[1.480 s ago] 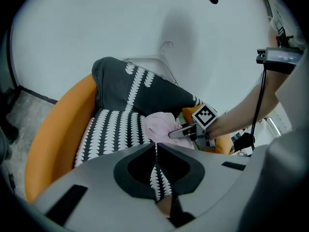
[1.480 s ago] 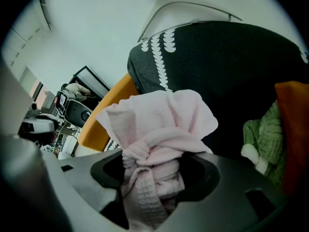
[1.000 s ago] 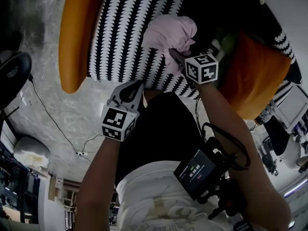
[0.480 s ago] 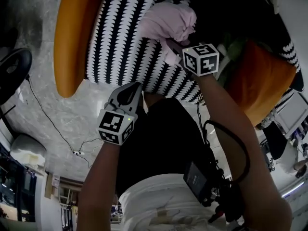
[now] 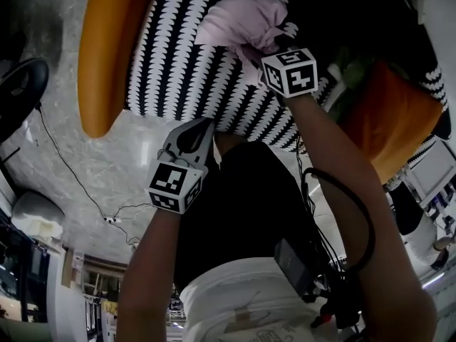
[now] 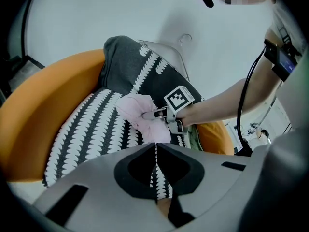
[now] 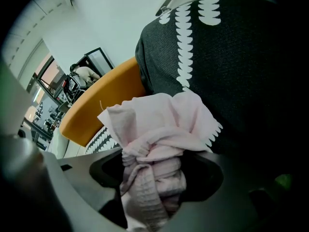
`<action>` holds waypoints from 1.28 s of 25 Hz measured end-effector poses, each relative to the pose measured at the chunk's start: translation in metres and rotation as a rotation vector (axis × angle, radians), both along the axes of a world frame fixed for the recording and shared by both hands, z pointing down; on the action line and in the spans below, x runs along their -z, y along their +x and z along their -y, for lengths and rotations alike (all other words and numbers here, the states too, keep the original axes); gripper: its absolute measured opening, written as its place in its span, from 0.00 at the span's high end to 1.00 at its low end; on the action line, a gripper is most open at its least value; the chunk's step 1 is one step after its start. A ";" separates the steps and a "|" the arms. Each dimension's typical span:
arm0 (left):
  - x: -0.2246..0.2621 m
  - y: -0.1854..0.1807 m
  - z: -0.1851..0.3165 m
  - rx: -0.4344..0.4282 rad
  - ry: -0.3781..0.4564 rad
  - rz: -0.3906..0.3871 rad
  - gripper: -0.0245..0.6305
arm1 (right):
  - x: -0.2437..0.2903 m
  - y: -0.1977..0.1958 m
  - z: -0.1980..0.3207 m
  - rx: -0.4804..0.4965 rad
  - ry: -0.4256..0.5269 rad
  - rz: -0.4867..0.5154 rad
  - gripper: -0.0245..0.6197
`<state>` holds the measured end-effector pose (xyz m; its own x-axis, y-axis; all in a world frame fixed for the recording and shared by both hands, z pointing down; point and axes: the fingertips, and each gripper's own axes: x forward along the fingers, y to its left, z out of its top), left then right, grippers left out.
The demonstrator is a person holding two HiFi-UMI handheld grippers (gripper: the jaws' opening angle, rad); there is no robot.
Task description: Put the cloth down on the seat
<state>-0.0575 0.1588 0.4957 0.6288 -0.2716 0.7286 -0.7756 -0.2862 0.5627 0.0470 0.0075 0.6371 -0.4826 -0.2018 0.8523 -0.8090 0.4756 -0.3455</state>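
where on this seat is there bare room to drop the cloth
The striped seat cushion is bare between the left orange armrest and the pink cloth. Crowded on the right: a forearm and something green by the other armrest.

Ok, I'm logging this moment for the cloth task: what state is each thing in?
seat: dressed in a striped cover.
pink cloth: bunched, low at the seat's back end, not let go.
right gripper: closed on the pink cloth, jaws just eased slightly wider.
left gripper: shut, empty, by the seat's front edge.
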 end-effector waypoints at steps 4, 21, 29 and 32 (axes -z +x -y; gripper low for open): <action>-0.006 -0.005 0.004 0.020 0.001 0.002 0.93 | -0.012 -0.003 0.006 0.014 -0.011 -0.028 0.47; 0.010 -0.014 -0.004 0.037 0.058 0.037 0.93 | -0.001 0.010 0.003 -0.061 0.002 -0.029 0.41; 0.044 -0.022 -0.006 0.008 0.110 0.063 0.93 | 0.029 0.025 -0.011 -0.127 0.042 -0.041 0.41; 0.059 -0.030 -0.008 -0.015 0.133 0.077 0.93 | 0.045 0.029 -0.018 -0.161 0.056 -0.035 0.41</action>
<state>-0.0878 0.1671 0.4365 0.5768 -0.3598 0.7334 -0.8103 -0.3657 0.4579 0.0756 0.0258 0.5916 -0.4108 -0.3216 0.8531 -0.8872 0.3565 -0.2928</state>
